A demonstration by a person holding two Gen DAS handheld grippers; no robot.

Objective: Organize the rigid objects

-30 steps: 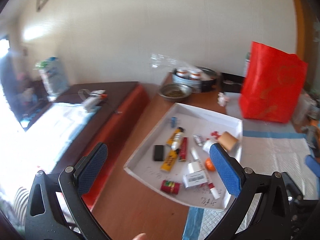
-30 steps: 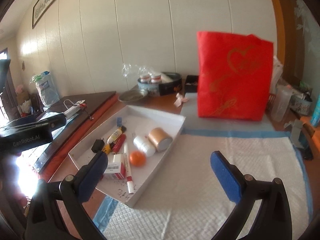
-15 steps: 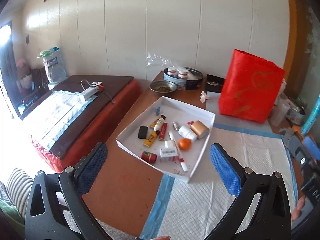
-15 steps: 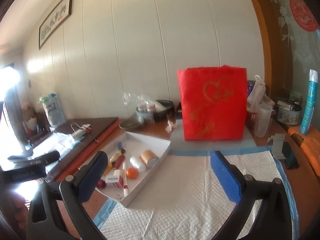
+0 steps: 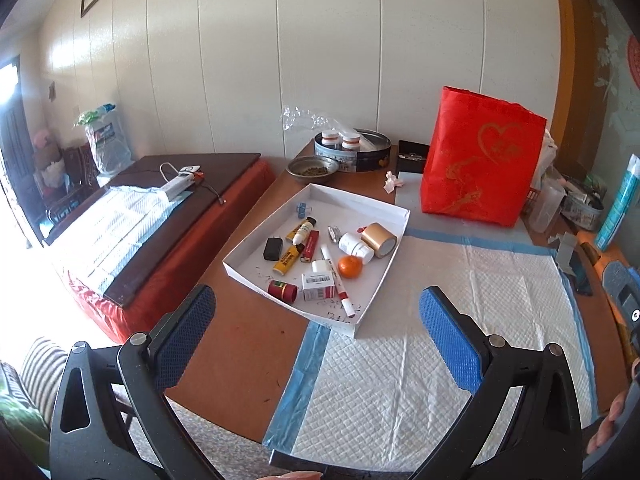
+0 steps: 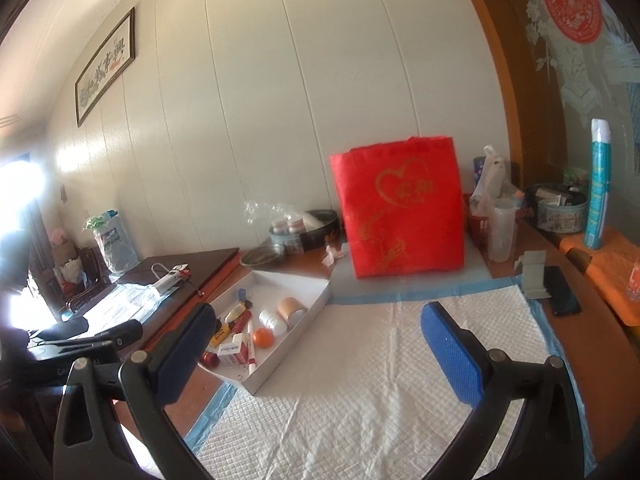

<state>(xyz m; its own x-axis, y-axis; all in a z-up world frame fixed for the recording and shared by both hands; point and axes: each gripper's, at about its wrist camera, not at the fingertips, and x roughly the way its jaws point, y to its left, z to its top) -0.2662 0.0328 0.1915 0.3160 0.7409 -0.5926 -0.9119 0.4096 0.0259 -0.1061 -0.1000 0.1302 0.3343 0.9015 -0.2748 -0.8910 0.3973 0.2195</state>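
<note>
Both claws, left point(image 5: 316, 316) and right point(image 6: 316, 332), are held wide open, empty. Orange point(image 5: 350, 267) at tray's point(image 5: 394, 242) 4 o'clock: rolling is likely if nudged.

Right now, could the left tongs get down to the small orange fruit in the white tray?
Probably yes: the left tongs are open and empty, and the orange fruit lies uncovered in the white tray, though a marker sits close beside it.

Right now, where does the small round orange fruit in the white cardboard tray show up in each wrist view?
Left wrist: the small round orange fruit sits just above centre, in the tray's right half.
Right wrist: the fruit sits lower left, near the left finger.
Shared landmark: the red fabric bag behind the tray.
</note>
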